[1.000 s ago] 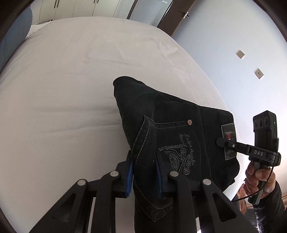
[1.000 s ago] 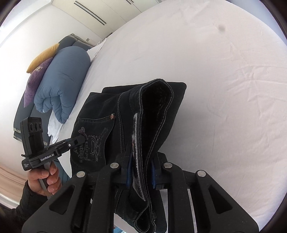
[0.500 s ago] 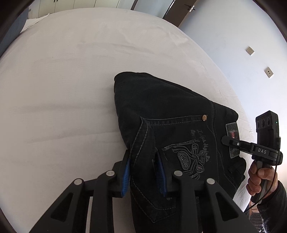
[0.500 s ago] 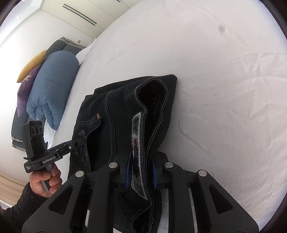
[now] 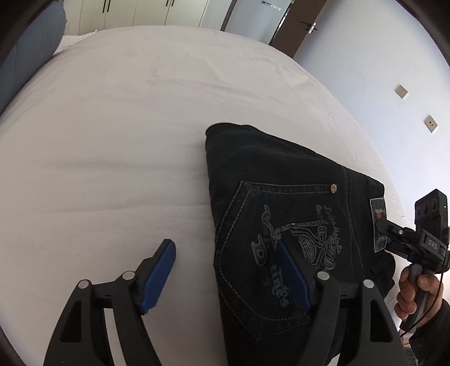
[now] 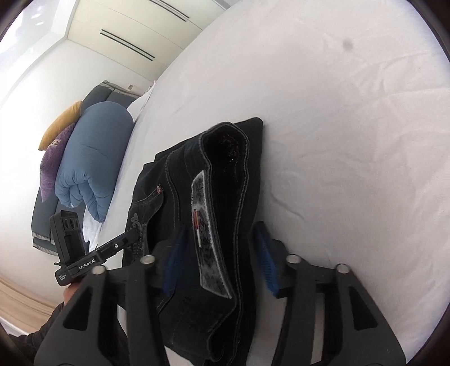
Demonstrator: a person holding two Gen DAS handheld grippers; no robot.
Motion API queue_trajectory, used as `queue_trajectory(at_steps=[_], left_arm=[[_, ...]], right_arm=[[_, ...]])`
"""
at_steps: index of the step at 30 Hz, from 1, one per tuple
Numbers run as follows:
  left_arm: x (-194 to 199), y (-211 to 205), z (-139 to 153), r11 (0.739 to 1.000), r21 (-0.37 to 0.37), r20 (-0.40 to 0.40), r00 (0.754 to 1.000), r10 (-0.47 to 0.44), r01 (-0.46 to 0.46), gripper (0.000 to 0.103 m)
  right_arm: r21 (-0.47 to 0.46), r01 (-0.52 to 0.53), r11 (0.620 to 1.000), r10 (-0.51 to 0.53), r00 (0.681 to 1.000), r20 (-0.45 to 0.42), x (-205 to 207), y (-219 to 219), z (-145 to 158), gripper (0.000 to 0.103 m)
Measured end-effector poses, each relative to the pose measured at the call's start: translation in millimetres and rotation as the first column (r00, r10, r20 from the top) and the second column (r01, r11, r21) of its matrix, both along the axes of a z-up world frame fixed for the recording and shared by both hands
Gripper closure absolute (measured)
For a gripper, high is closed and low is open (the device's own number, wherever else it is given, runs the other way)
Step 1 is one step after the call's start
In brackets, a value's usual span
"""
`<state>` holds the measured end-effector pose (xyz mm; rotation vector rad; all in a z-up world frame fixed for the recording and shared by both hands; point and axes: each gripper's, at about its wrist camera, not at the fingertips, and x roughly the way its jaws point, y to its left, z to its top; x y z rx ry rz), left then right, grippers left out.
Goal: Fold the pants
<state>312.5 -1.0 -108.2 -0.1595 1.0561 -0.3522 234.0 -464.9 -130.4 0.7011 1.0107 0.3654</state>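
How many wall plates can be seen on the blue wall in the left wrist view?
2: the upper wall plate and the lower wall plate, both right of the bed. Others may lie outside the view.

Pants' (image 6: 213, 281) near end — under tools, past frame

White bed sheet (image 5: 118, 135), lightly creased, one small dark spot (image 6: 347, 44) toward its far side. Rolled blue duvet (image 6: 92, 157) at the head end, next to a purple cushion (image 6: 54, 162) and a mustard cushion (image 6: 60, 124). Dark grey bedding (image 6: 45, 222) with pale trim stacked beneath them. Cream wardrobe doors (image 6: 135, 31) with dark bar handles along the far wall. Brown door (image 5: 305, 26) with a metal handle. Two wall plates (image 5: 430, 123) on the pale blue wall (image 5: 374, 70).
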Motion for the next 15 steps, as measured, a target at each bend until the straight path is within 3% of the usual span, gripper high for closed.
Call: queue_trajectory(at_steps=[3, 6, 10, 13, 15], left_arm=[[-21.5, 7.6, 23.2, 0.998, 0.018, 0.092, 0.994, 0.056, -0.058, 0.009], [-57.4, 11.2, 56.8, 0.987, 0.093, 0.264, 0.959, 0.103, -0.132, 0.0], [-113.5, 1.4, 107.6, 0.955, 0.202, 0.502, 0.86, 0.091, -0.219, 0.0], [-157.2, 10.7, 146.4, 0.944, 0.197, 0.639, 0.765, 0.08, -0.264, 0.0], [-184.2, 10.0, 172.9, 0.936, 0.187, 0.7, 0.709, 0.086, -0.298, 0.0]], right_arm=[[-0.088, 0.033, 0.996, -0.031, 0.999, 0.025, -18.9, -1.7, 15.5, 0.029], [-0.138, 0.076, 0.988, -0.07, 0.996, 0.049, -42.7, -0.2, 31.7, 0.029], [-0.254, 0.174, 0.952, -0.139, 0.979, 0.148, -88.5, 9.1, 70.0, 0.029], [-0.369, 0.269, 0.89, -0.171, 0.945, 0.279, -126.0, 22.7, 112.5, 0.029], [-0.415, 0.341, 0.843, -0.17, 0.903, 0.395, -153.7, 29.2, 145.6, 0.026]])
